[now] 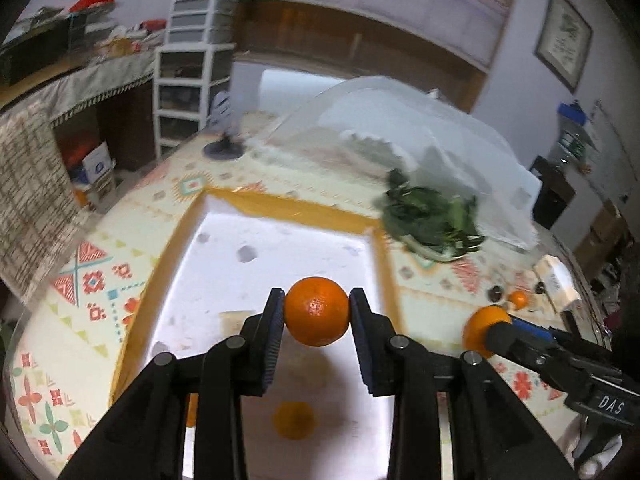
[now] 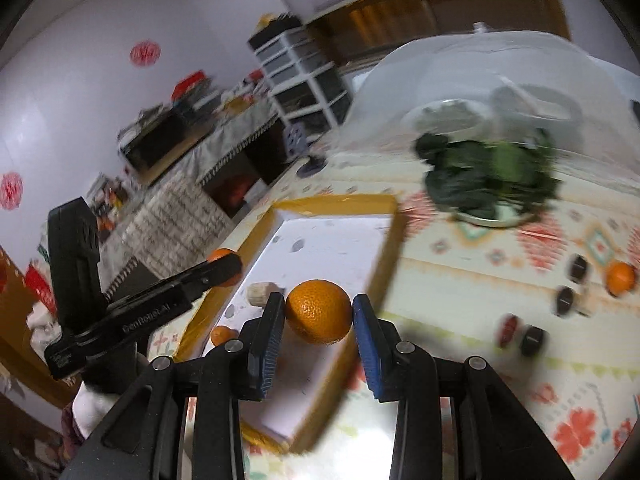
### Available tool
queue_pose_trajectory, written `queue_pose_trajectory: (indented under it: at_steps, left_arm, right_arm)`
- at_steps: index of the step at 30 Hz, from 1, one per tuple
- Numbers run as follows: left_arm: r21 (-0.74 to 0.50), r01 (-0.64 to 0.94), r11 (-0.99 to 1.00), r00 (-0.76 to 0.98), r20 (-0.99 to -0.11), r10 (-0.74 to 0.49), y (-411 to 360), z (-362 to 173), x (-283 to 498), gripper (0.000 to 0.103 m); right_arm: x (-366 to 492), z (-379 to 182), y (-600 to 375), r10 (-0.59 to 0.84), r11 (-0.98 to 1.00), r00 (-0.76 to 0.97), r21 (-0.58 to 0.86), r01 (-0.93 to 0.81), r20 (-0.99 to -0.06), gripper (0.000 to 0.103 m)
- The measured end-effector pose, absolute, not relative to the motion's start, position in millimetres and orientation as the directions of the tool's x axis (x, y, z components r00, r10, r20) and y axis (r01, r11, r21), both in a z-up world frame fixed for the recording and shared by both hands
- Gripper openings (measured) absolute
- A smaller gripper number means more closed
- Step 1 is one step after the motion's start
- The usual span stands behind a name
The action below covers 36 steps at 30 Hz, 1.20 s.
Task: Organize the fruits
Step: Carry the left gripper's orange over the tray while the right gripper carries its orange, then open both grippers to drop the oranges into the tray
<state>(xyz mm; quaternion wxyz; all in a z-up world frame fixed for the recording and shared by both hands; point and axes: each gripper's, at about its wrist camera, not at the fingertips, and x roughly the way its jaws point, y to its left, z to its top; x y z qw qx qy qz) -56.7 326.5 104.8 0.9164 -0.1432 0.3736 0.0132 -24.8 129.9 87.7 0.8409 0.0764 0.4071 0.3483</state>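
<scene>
Orange fruit (image 1: 317, 312), tray (image 1: 256, 200) white w/ yellow rim, dark green leaves (image 1: 432, 216), black claw (image 1: 317, 314).

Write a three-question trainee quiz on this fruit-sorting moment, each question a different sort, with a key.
1. True or false: the left gripper is shut on an orange.
2. Multiple choice: the leafy greens lie
A. in the yellow-rimmed tray
B. on a plate on the patterned tablecloth
C. between the right gripper's fingers
3. Fill in: the right gripper grips an ____.

Key
1. True; its pads press both sides of the fruit.
2. B; the plate stands beyond the tray, beside a clear dome cover.
3. orange; another loose orange sits on the cloth to the right.
</scene>
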Motion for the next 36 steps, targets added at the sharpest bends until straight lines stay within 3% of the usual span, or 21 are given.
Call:
queue_pose_trajectory:
  at_steps: [8, 17, 19, 22, 27, 36]
  left_arm:
    - [-0.28, -0.204, 0.938, 0.638, -0.765, -0.09, 358, 52, -48, 0.032]
    - [-0.33, -0.23, 0.916, 0.656, -0.747, -0.105, 368, 51, -65, 0.034]
    - [-0.335, -0.233, 0.913, 0.67, -0.736, -0.099, 369, 59, -68, 0.042]
    - [-0.338, -0.244, 0.909, 0.686, -0.723, -0.084, 368, 71, -75, 0.069]
    - [-0.347, -0.247, 0.905, 0.701, -0.709, -0.08, 357, 89, -91, 0.083]
    - [-0.356, -0.108, 0.928, 0.728, -0.664, -0.17, 287, 116, -106, 0.084]
  right_arm:
    - [12, 38, 191, 0.56, 0.79, 0.381, 0.334, -0.514, -0.736, 0.038]
    - [26, 18, 199, 0.535, 0.811, 0.386, 0.329, -0.484, -0.751, 0.039]
    - [26, 22, 200, 0.538, 0.811, 0.396, 0.328, -0.484, -0.744, 0.04]
    - [23, 31, 194, 0.549, 0.809, 0.417, 0.336, -0.482, -0.724, 0.046]
    - [10, 49, 170, 0.568, 0.805, 0.454, 0.35, -0.479, -0.686, 0.046]
    - [-26, 59, 76, 0.55, 0.83, 0.519, 0.358, -0.428, -0.654, 0.05]
